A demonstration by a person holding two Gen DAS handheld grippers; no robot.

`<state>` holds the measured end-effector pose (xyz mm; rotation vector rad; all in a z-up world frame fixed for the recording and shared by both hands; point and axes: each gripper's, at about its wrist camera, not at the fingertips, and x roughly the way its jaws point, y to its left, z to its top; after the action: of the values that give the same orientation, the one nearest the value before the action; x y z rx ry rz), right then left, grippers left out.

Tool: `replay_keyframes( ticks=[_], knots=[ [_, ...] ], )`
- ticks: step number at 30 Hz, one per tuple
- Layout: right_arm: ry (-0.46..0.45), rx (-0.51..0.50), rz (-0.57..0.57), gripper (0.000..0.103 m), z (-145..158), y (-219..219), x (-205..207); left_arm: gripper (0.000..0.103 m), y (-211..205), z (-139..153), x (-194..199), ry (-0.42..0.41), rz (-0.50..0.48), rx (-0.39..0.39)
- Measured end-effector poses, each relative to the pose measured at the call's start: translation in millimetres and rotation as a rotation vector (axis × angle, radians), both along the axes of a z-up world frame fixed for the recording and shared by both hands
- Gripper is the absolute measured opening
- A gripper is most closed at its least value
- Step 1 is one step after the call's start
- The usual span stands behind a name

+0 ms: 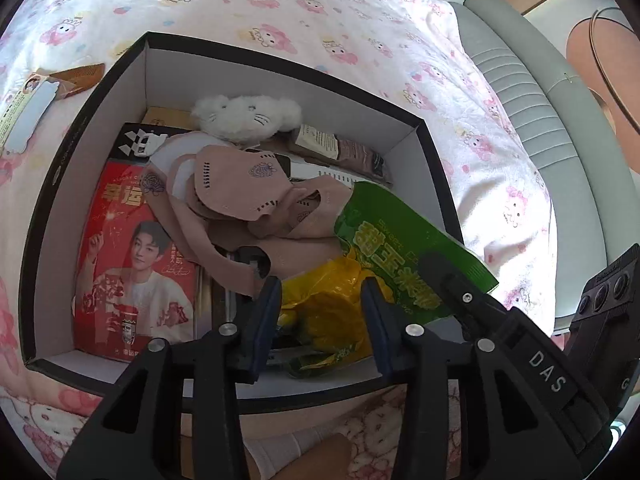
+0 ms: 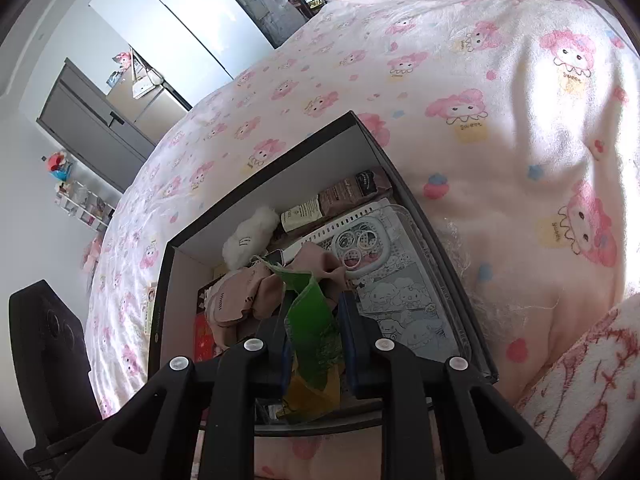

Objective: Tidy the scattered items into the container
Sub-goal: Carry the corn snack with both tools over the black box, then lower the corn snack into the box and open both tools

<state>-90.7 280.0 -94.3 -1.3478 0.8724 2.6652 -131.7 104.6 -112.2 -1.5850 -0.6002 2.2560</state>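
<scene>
A black box [image 1: 86, 112] with white inner walls sits on the pink cartoon bedsheet [image 1: 320, 20]. Inside lie a white plush [image 1: 246, 114], pink face masks [image 1: 240, 184], a red booklet [image 1: 132, 260] and a green and yellow snack bag [image 1: 384, 236]. My right gripper [image 2: 316, 316] is shut on the snack bag [image 2: 310, 320] and holds it tilted over the box's near end. My left gripper [image 1: 322, 300] stands open just above the bag's yellow lower end, which shows in the gap between its fingers. A wooden comb [image 1: 82, 76] and a paper card [image 1: 24, 108] lie on the sheet outside the box.
A clear case with cartoon print [image 2: 404, 300], brown packets [image 2: 352, 192] and a white ring holder [image 2: 360, 244] fill the box's far side. The grey padded bed edge [image 1: 520, 100] runs to the right. A folded pink blanket [image 2: 580, 392] lies near the box.
</scene>
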Motion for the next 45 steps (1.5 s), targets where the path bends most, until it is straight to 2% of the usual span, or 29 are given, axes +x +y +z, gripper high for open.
replay_keyframes(
  ticks=[3, 7, 14, 16, 18, 19, 22, 26, 27, 31, 34, 38, 41, 43, 45],
  knots=[
    [0.025, 0.041, -0.002, 0.018, 10.0, 0.3, 2.4, 0.044, -4.6, 0.5, 7.9, -0.014, 0.027, 0.03],
    [0.016, 0.112, -0.034, 0.018, 20.9, 10.7, 1.2, 0.044, -1.9, 4.5, 18.7, 0.009, 0.019, -0.025],
    [0.052, 0.098, 0.049, 0.018, 27.2, 15.0, 3.8, 0.044, -14.9, 16.7, 24.2, 0.023, 0.07, -0.061],
    [0.04, 0.094, 0.074, 0.018, 23.3, 12.1, 1.6, 0.044, -25.6, 18.3, 24.7, 0.015, 0.131, -0.064],
    [0.027, 0.08, 0.075, 0.018, 19.8, 11.5, -1.3, 0.044, -37.5, 17.1, 23.9, -0.003, 0.184, -0.025],
    [0.02, 0.073, 0.071, 0.018, 18.5, 11.8, -2.7, 0.044, -38.6, 13.8, 19.6, -0.013, 0.177, 0.011],
    [0.005, 0.056, 0.06, 0.018, 18.6, 15.6, -4.7, 0.044, -31.2, 11.3, 14.3, -0.041, 0.088, 0.084],
    [0.032, 0.068, 0.069, 0.018, 30.6, 21.6, -3.3, 0.044, -12.1, 4.2, 13.4, -0.1, -0.005, 0.195],
    [0.039, 0.064, 0.073, 0.018, 32.8, 23.6, -3.3, 0.044, -8.0, 1.8, 11.8, -0.112, -0.009, 0.191],
    [0.029, 0.036, 0.068, 0.018, 29.4, 30.2, -5.2, 0.044, 8.5, 7.5, 6.2, -0.096, -0.021, 0.075],
    [0.008, 0.018, 0.089, 0.018, 22.2, 28.2, -8.8, 0.043, 15.6, 3.6, 1.0, -0.129, -0.008, 0.053],
    [0.009, 0.012, 0.12, 0.018, 21.2, 22.2, -9.9, 0.043, 26.6, 5.5, -6.9, -0.103, -0.032, 0.008],
    [0.019, 0.009, 0.112, 0.018, 24.4, 25.7, -8.6, 0.043, 16.8, 12.9, -7.2, -0.084, -0.014, -0.03],
    [0.01, 0.066, 0.147, 0.018, 28.5, 27.5, -8.7, 0.043, 9.6, 23.9, -2.6, -0.044, -0.027, -0.078],
    [0.014, 0.178, 0.144, 0.018, 36.6, 29.9, -6.2, 0.043, 2.1, 28.2, -1.9, -0.037, -0.031, -0.092]
  ],
)
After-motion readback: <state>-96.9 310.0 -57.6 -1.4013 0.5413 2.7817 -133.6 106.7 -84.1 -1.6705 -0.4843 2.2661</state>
